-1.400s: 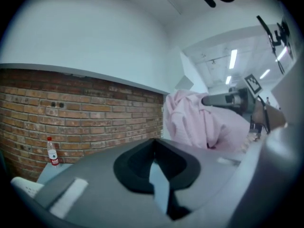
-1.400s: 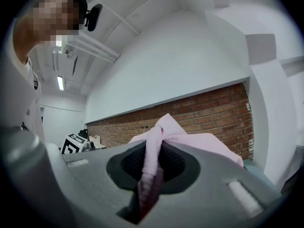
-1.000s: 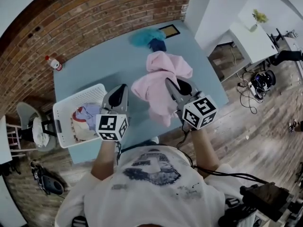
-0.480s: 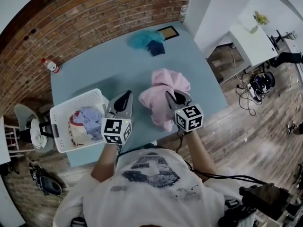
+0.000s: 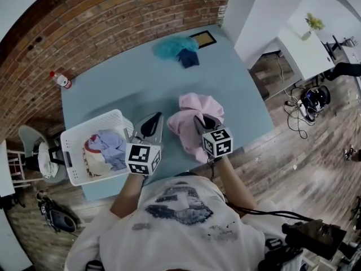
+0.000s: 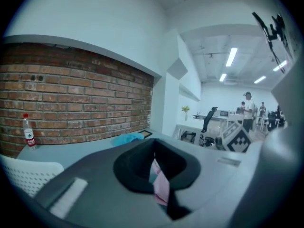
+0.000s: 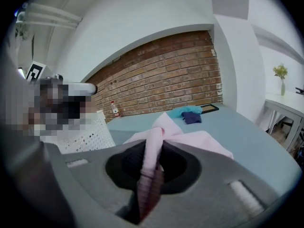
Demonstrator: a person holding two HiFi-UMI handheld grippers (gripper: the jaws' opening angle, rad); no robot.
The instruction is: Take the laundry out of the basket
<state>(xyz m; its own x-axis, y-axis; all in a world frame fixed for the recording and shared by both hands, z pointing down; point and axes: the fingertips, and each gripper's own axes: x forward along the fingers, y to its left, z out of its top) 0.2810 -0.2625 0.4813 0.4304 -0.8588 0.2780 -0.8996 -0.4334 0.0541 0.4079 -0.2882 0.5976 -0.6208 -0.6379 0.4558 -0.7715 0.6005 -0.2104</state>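
A pink garment lies bunched on the blue table, to the right of the white laundry basket. My right gripper is shut on the garment's near edge; in the right gripper view a pink fold runs into the closed jaws. My left gripper sits at the garment's left edge, between it and the basket. In the left gripper view a thin pink strip is pinched in the closed jaws. Red, white and blue laundry is in the basket.
A teal cloth and a dark blue cloth lie at the table's far side beside a small framed picture. A bottle stands at the far left corner. A chair is left of the table.
Both grippers have come down and back toward the person with the pink garment. The cloth, spread and hanging a second ago, now rests bunched on the table.
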